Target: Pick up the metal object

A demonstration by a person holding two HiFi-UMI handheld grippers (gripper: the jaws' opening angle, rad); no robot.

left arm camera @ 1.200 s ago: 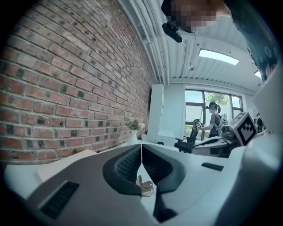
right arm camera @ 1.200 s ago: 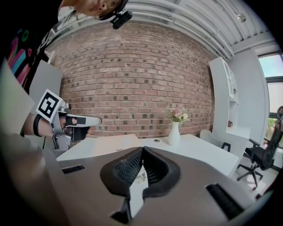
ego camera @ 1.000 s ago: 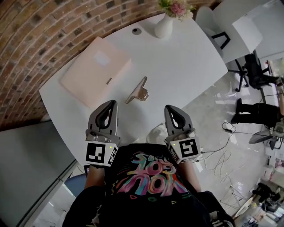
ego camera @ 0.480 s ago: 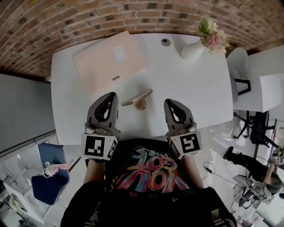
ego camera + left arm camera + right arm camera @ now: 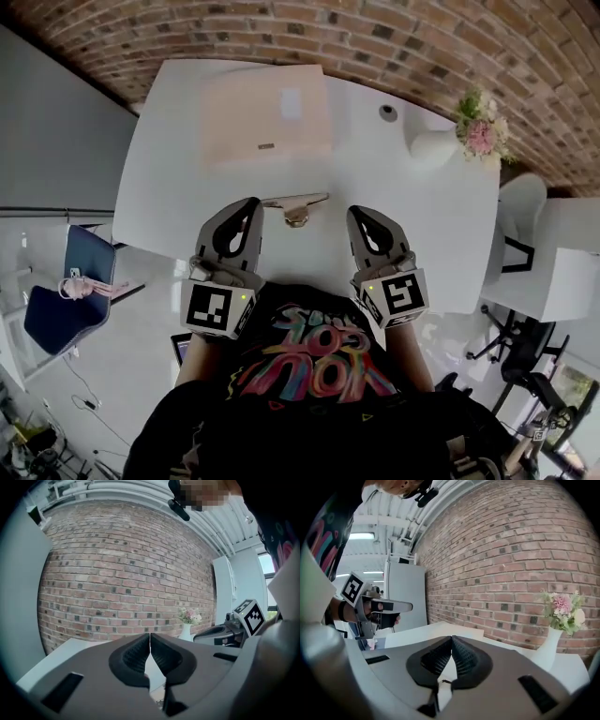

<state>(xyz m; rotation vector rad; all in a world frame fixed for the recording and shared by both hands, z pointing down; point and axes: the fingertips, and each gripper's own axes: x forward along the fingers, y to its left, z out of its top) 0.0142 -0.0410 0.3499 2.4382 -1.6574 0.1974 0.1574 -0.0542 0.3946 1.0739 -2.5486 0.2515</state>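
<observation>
The metal object [image 5: 295, 200], a thin flat bar with a brass-coloured knob under it, lies on the white table [image 5: 187, 178] near its front edge. In the head view it sits between and just beyond my two gripper tips. My left gripper [image 5: 251, 202] is to its left, jaws together on nothing, as the left gripper view [image 5: 149, 634] confirms. My right gripper [image 5: 359, 212] is to its right, also shut and empty [image 5: 451, 638]. Neither touches the object. The object is hidden behind the jaws in both gripper views.
A pale pink flat box [image 5: 265, 114] lies behind the metal object. A white vase with pink flowers [image 5: 441, 141] stands at the table's back right, by a round cable hole [image 5: 388, 112]. A brick wall [image 5: 375, 37] runs behind. A blue chair [image 5: 66, 291] stands at the left.
The head view has swung round, so the table now lies squarely ahead. Both grippers have come nearer the metal object, which now sits between their tips. Both stay shut.
</observation>
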